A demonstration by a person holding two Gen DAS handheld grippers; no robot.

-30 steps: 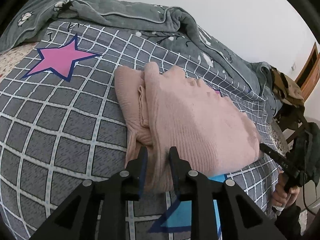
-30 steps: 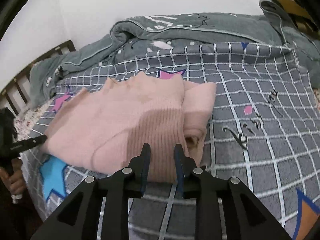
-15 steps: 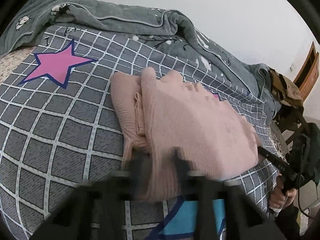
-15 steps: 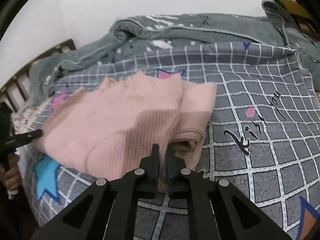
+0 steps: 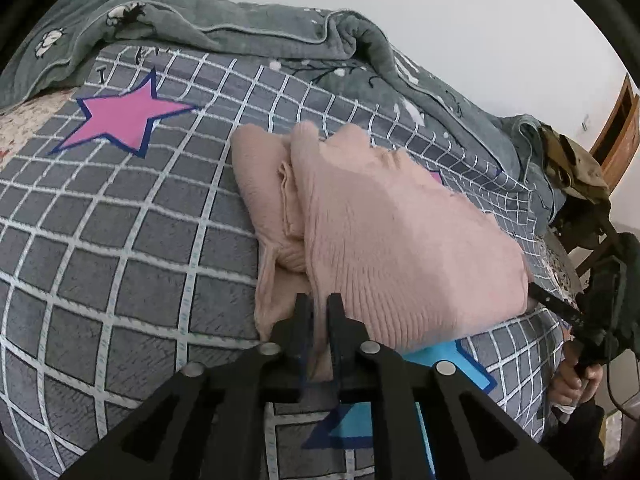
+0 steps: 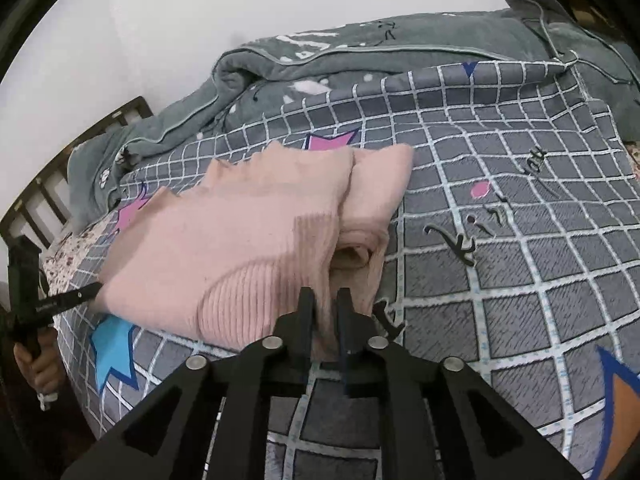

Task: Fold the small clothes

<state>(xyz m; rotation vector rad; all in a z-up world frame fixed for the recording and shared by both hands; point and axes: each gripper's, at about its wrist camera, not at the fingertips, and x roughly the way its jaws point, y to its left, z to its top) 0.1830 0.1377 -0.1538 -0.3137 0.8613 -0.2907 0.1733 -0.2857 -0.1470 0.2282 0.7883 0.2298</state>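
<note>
A home bedroom: a bed (image 5: 120,240) under a grey checked cover with pink stars, a rumpled grey blanket (image 6: 360,56) along a plain white wall (image 5: 440,20), a dark slatted bedframe (image 6: 48,184) and a wooden door (image 5: 618,132)

sweater (image 5: 384,240): pale pink | bedspread (image 5: 120,248): grey, white grid, pink and blue stars | blanket (image 6: 400,48): grey-green
</note>
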